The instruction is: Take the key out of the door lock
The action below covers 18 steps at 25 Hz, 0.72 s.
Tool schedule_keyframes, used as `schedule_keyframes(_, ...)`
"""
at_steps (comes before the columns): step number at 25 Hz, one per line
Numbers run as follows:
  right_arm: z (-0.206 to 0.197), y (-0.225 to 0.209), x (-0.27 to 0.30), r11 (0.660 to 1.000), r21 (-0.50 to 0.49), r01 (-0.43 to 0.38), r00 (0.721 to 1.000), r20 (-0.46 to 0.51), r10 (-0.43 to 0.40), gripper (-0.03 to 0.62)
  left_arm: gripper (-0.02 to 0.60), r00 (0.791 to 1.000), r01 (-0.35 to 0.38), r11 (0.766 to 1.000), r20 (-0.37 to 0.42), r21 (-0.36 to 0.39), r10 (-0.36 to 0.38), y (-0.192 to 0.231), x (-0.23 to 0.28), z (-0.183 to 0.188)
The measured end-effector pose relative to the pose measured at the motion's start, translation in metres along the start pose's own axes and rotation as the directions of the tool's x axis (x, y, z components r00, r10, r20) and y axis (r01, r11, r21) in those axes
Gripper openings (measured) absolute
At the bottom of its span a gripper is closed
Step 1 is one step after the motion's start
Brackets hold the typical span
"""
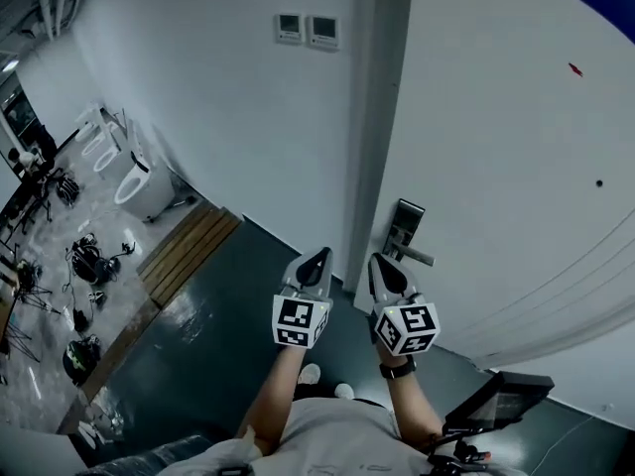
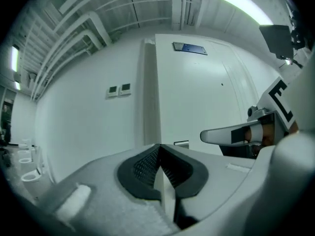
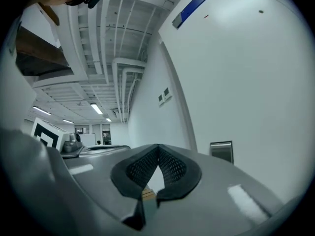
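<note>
The left gripper [image 1: 315, 259] and right gripper [image 1: 384, 266] had their black, bumpy jaws pressed together, holding nothing. Each carried 1 white cube with black squares. Just past them, a metal lock plate [image 1: 402, 228] with a lever handle [image 1: 417, 257] sat on the smooth white door [image 1: 496, 167]. The key was too small to make out there. Farther left, wooden boards [image 1: 189, 251] lay on the dark shiny floor [image 1: 228, 345], with tangled cables [image 1: 89, 263] beyond.
</note>
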State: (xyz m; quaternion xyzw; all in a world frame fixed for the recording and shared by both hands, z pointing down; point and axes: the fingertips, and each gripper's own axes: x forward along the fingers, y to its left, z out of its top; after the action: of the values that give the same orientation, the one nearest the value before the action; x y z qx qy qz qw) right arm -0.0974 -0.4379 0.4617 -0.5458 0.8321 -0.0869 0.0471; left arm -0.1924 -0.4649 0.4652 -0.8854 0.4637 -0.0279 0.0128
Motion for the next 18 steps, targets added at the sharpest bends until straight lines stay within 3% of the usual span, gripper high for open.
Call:
schedule_keyframes(3,0.005,-0.026,0.001,0.995,-0.022,0.101,0.995,0.011,-0.101,0.006,0.002,0.992,0.127,0.992,0.01,-0.021,-0.127,-0.017,0.044,0.004)
schedule_keyframes(8,0.013,-0.05,0.005,0.948,-0.033,0.316,0.947,0.065,-0.313,0.006,0.002,0.946,0.323,0.947,0.022,-0.001,-0.323,-0.016,0.089,0.007)
schedule_keyframes(13,0.014,-0.079,-0.015,0.912,-0.014,0.41,0.911,0.051,-0.409,0.006,0.002,0.921,0.388,0.921,0.032,-0.012,-0.388,-0.031,0.127,0.014)
schedule_keyframes(18,-0.039,-0.073,-0.01,0.894,0.068,0.442,0.897,-0.039,-0.441,0.006,0.002,0.908,0.418,0.908,-0.016,-0.023,-0.419,-0.022,0.154,-0.017)
